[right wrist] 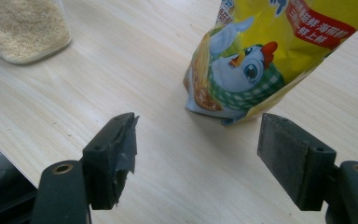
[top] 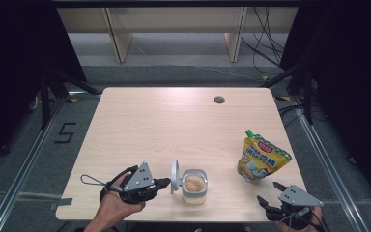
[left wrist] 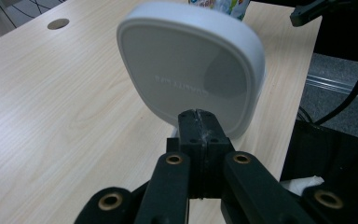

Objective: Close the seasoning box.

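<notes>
While the white lid (top: 174,177) stood swung up at the left side of its clear jar (top: 194,186) of pale granules, near the table's (top: 174,125) front edge, the left gripper (top: 163,183) had its jaws pressed together right at the lid's lower rim. Well to the right, the right gripper (top: 269,192) hovered with jaws spread and nothing between them, just short of the yellow pouch (top: 261,156).

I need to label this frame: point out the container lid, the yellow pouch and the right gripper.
Container lid (left wrist: 191,65), left gripper view: middle of its flat white face.
Yellow pouch (top: 261,158), high view: centre of its printed front.
Right gripper (right wrist: 198,154), right gripper view: midway between its two open fingers.
</notes>
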Available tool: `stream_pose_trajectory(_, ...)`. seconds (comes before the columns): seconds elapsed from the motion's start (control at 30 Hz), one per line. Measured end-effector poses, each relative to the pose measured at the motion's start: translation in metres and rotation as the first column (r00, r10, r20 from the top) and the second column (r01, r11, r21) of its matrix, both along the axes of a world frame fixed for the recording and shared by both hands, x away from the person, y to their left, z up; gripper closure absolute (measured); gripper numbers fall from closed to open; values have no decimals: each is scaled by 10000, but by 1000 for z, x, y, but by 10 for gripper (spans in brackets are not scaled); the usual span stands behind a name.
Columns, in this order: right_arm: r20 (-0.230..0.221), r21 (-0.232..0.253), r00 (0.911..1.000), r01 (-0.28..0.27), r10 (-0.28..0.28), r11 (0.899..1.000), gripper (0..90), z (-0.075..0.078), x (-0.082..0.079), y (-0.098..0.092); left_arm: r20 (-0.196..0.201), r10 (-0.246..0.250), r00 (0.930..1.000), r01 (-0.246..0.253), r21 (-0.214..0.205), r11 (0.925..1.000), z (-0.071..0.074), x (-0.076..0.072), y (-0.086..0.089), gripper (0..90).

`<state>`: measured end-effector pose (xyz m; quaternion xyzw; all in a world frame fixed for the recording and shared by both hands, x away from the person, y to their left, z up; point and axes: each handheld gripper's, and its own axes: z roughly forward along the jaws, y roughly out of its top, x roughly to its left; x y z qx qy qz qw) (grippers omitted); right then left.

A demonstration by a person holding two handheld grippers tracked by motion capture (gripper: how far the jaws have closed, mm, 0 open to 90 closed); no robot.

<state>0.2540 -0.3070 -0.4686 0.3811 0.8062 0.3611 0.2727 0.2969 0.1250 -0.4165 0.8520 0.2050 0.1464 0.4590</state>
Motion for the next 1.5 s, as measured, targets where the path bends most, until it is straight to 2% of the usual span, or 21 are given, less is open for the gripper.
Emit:
stream_pose_trajectory(0.13,-89,48,10000,35,-35,10000,292,0,-1,1,-77,-42,10000,40,-210,9998,0,1,-7,892)
stream_pose_trajectory(0.33,-1,-17,10000,-6,6,10000,292,0,0,0,41,-182,9998,182,-72,9998,1,2,-10,892)
stream_pose_trajectory(0.4,5,-26,10000,-21,21,10000,292,0,0,0,-19,-100,9999,100,-170,9998,1,2,-12,892)
stream_pose_trajectory(0.53,-91,56,10000,42,-42,10000,292,0,-1,1,8,-288,9996,288,-143,9995,2,5,-15,892)
stream_pose_trajectory(0.57,-140,130,9999,89,-88,9999,292,0,-1,3,-44,-189,9998,188,-259,9995,2,4,-17,892)
stream_pose_trajectory(0.7,-87,59,10000,5,-5,10000,292,-1,-1,2,-43,-340,9994,339,-239,9991,2,5,-22,892)
stream_pose_trajectory(0.83,-111,100,9999,48,-46,9999,292,-1,-1,2,49,-529,9986,529,-84,9986,3,7,-26,891)
stream_pose_trajectory(0.87,-104,105,9999,43,-42,9999,292,-1,-1,2,-52,-386,9992,385,-174,9991,2,5,-27,891)
stream_pose_trajectory(0.9,-97,103,9999,36,-35,9999,291,-1,-1,2,-12,-539,9985,539,-156,9984,3,6,-27,891)
stream_pose_trajectory(1.03,-126,102,9999,30,-29,9999,291,-1,-1,3,-60,-361,9993,359,-278,9990,5,3,-23,889)
stream_pose_trajectory(1.07,-109,89,9999,38,-37,10000,291,-1,-1,3,63,-461,9989,463,-228,9987,6,4,-20,885)
stream_pose_trajectory(1.1,-108,96,9999,37,-36,9999,291,-1,-1,3,-89,-301,9995,297,-368,9989,5,3,-20,884)
stream_pose_trajectory(1.2,-140,69,9999,35,-34,10000,292,-1,-1,3,21,-322,9995,322,-300,9990,6,3,-13,883)
stream_pose_trajectory(1.23,-148,74,9999,32,-31,10000,292,-1,-1,3,-110,-264,9996,259,-454,9986,5,2,-11,880)
stream_pose_trajectory(1.3,-61,-26,10000,-71,70,10000,291,-1,0,2,-114,-85,9999,80,-415,9991,4,1,-7,872)
stream_pose_trajectory(1.33,-58,-36,9999,-83,82,10000,291,-1,0,2,-15,-215,9998,215,-364,9991,4,2,-4,866)
stream_pose_trajectory(1.37,-75,-12,9999,-73,73,10000,291,-1,0,2,-180,-22,9998,14,-443,9990,2,-1,-2,852)
stream_pose_trajectory(1.4,-222,123,9997,71,-68,9999,292,-2,-1,3,-159,-158,9997,150,-520,9985,1,0,-1,829)
stream_pose_trajectory(1.43,-160,54,9999,10,-9,10000,291,-2,-1,3,-331,0,9995,-21,-652,9979,-1,-2,1,805)
stream_pose_trajectory(1.47,-178,36,9998,8,-8,10000,291,-2,-1,3,-373,8,9993,-29,-555,9985,-2,-4,4,781)
stream_pose_trajectory(1.5,-107,-5,9999,-36,36,10000,291,-2,0,3,-480,0,9988,-34,-720,9974,-6,-5,5,750)
